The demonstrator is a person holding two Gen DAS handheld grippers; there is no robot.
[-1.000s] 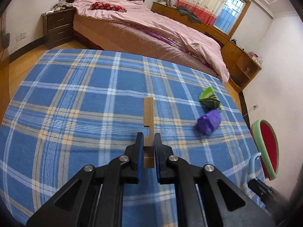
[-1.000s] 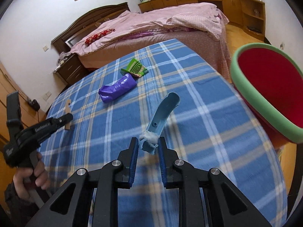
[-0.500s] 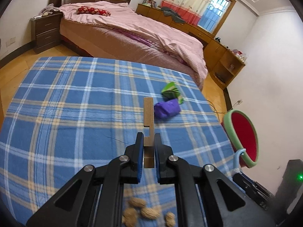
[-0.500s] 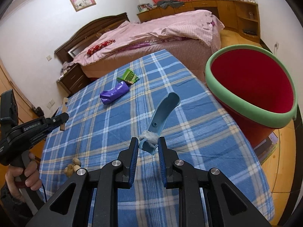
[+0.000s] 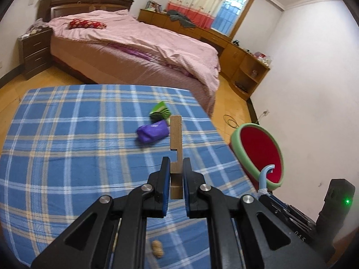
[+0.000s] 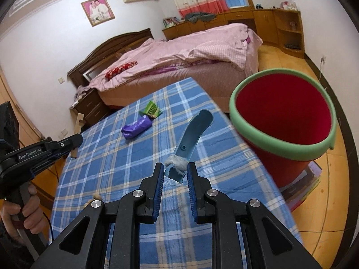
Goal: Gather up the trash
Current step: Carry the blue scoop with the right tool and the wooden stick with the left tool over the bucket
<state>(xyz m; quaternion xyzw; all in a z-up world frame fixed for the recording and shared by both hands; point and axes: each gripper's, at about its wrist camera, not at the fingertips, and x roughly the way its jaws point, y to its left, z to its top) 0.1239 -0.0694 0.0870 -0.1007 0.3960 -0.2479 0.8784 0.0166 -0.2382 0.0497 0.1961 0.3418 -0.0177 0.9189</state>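
My left gripper (image 5: 176,164) is shut on a notched wooden stick (image 5: 175,134), held above the blue plaid table (image 5: 67,157). My right gripper (image 6: 174,171) is shut on a curved light-blue plastic piece (image 6: 194,130) with grey fluff at its lower end. That piece also shows in the left wrist view (image 5: 265,174), in front of the red bin with a green rim (image 5: 258,150). In the right wrist view the bin (image 6: 285,121) stands off the table's right edge. A purple wrapper (image 5: 153,131) and a green packet (image 5: 160,109) lie on the cloth.
Peanuts (image 5: 157,248) lie near the table's front edge. Behind the table stands a bed with a pink quilt (image 5: 134,44). Wooden cabinets (image 5: 244,67) line the far wall. A hand (image 6: 20,215) grips the left tool's handle. Books (image 6: 303,186) lie under the bin.
Both grippers have risen and pulled back from the table with their loads. The left view has swung right, bringing the bin in; peanuts now show near the front edge.
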